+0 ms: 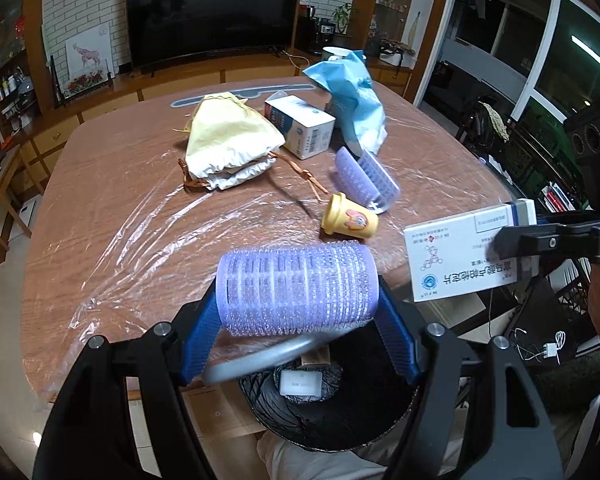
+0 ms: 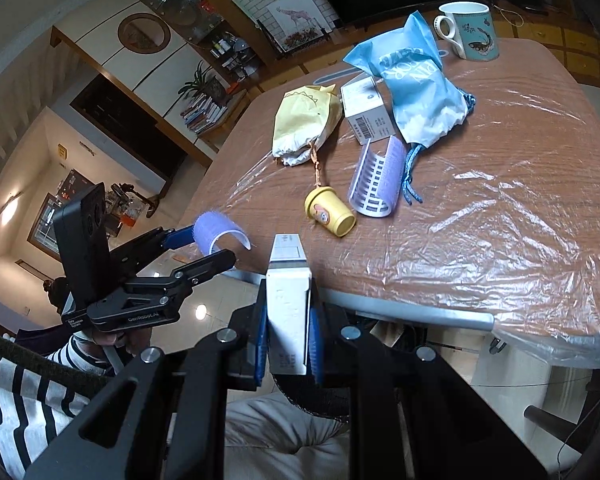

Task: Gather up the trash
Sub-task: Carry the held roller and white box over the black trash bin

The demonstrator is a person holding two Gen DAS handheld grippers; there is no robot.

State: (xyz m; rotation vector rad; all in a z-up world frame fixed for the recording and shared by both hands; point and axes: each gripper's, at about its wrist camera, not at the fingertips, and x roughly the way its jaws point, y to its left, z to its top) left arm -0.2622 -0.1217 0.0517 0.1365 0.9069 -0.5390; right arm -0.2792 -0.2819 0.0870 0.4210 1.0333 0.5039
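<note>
My left gripper (image 1: 296, 320) has its jaws pinching a lilac bristled cylindrical hair roller (image 1: 296, 290) by its ends, above the counter's (image 1: 120, 220) near edge and a black mesh waste bin (image 1: 320, 412). My right gripper (image 2: 288, 344) has its jaws clamped on a flat white cardboard medicine box (image 2: 288, 312), also at the near edge.

Left view only: bin interior with a small white item; box face printed in characters I cannot read.

Right view only: white mug with butterfly print (image 2: 470, 30); "GenRobot.AI" on the left gripper's body; blue plastic bag (image 2: 416, 80) with partly legible lettering; striped sleeve (image 2: 28, 392).

Both views: a yellow toy cup (image 1: 350, 220) lying on its side.
</note>
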